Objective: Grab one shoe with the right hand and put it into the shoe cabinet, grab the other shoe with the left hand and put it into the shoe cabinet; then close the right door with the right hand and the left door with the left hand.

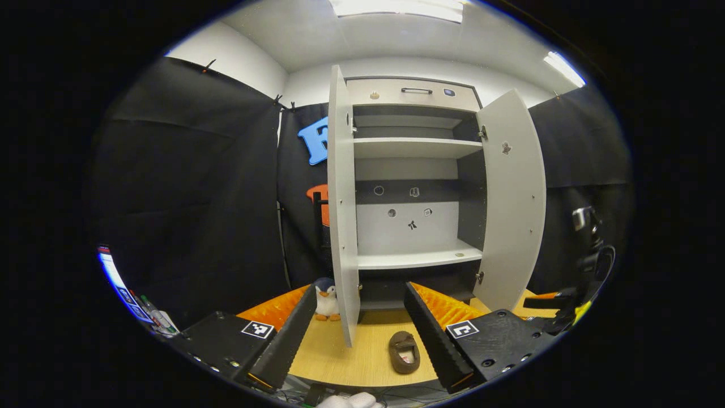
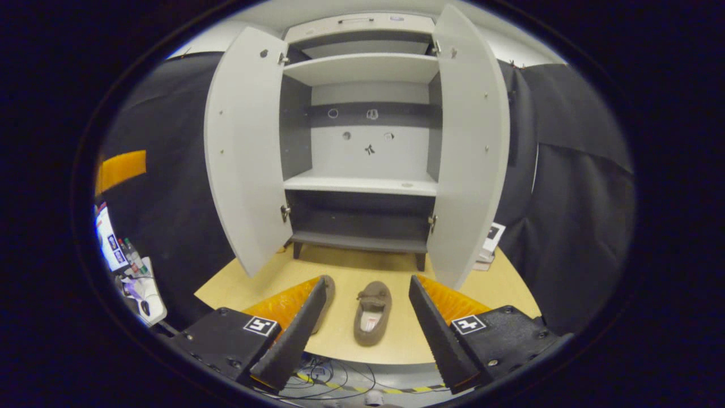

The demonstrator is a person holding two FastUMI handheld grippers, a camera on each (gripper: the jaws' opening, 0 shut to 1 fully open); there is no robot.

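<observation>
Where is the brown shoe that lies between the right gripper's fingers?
In the right gripper view the brown shoe lies on the wooden floor board before the open cabinet, toe toward it, beside a second shoe on its left.

- The left gripper (image 1: 359,334) is holding level in the left gripper view, its two fingers (image 1: 289,334) spreading wide apart and pointing forward.
- Nothing is sitting between the left gripper's fingers; the jaws are standing open and gripping nothing.
- The right gripper (image 2: 367,334) is pointing forward and slightly downward in the right gripper view, with its fingers (image 2: 439,334) parting widely.
- The right gripper's jaws are likewise standing open, pressing on nothing.
- At the far right edge of the left gripper view, the other gripper's dark body (image 1: 586,266) is showing, hanging at about mid height; its finger spacing is too hard to judge from there.
</observation>
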